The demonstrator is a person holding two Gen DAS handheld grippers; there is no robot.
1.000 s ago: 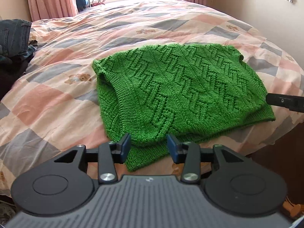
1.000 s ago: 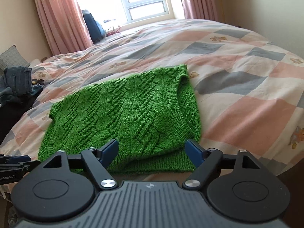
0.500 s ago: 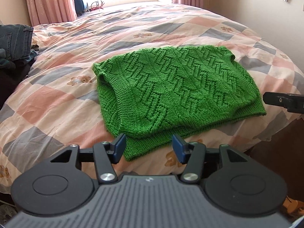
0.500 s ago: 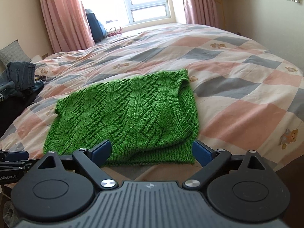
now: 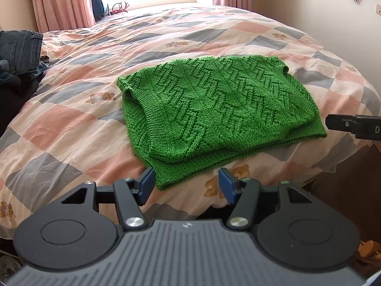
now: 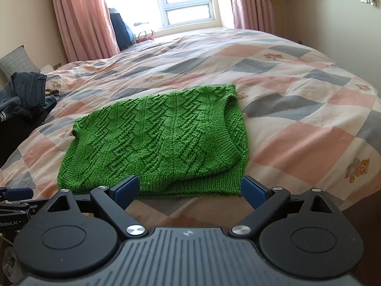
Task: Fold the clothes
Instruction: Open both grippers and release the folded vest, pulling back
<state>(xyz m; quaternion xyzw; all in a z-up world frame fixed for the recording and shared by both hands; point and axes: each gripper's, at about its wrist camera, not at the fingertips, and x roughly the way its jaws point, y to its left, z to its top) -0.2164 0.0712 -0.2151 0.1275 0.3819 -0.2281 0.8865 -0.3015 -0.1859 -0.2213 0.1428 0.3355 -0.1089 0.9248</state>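
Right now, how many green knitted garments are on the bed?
1. The green sweater lies folded near the bed's front edge, just ahead of both open tongs. Anything tucked beneath it would be hidden.

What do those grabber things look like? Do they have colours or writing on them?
Both are black. The left gripper and right gripper each have two blue fingertip pads on angled arms with silver screws, round discs at both sides, and a ribbed grey plate bearing a small logo.
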